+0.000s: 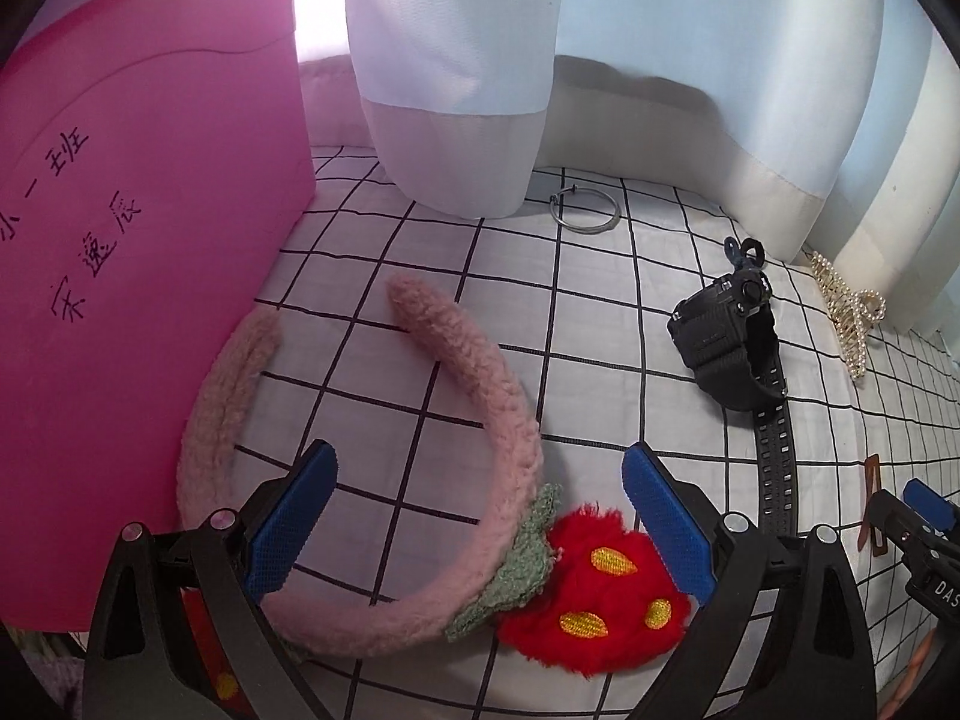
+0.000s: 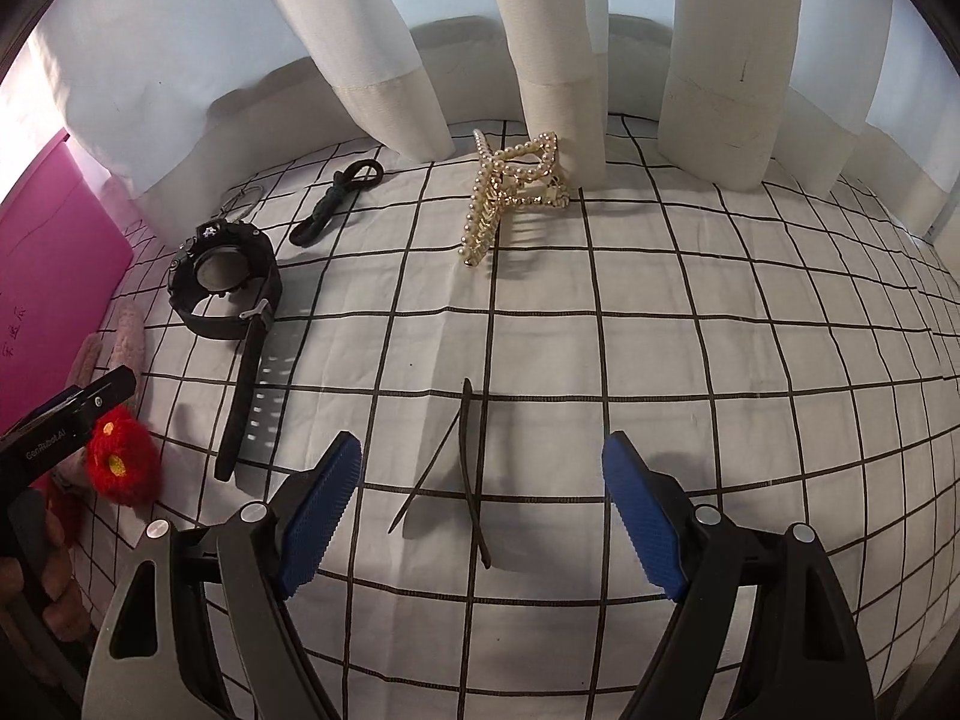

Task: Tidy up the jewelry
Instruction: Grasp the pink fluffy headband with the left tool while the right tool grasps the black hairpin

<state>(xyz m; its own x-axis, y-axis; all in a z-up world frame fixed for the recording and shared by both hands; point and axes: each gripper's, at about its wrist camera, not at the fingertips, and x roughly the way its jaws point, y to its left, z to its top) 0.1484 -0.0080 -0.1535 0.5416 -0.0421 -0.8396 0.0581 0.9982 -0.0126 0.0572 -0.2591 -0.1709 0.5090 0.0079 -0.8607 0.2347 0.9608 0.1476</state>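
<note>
A fuzzy pink headband [image 1: 468, 396] with a red strawberry [image 1: 600, 594] lies on the checked cloth beside a pink box [image 1: 138, 276]. My left gripper [image 1: 480, 516] is open, its fingers either side of the headband's near arc. My right gripper [image 2: 480, 510] is open above a thin dark hair clip [image 2: 471, 480], which lies between its fingers. A black watch [image 2: 225, 276] lies to the left; it also shows in the left wrist view [image 1: 726, 348]. A pearl claw clip [image 2: 510, 192] sits near the curtain. A silver ring [image 1: 585, 210] and a black hair tie [image 2: 336, 201] lie further back.
White curtain folds [image 2: 540, 30] hang along the back of the checked cloth [image 2: 720, 360]. A brown clip [image 1: 873, 504] lies at the right in the left wrist view, next to the right gripper [image 1: 924, 528]. The left gripper [image 2: 66, 414] shows at the right wrist view's left edge.
</note>
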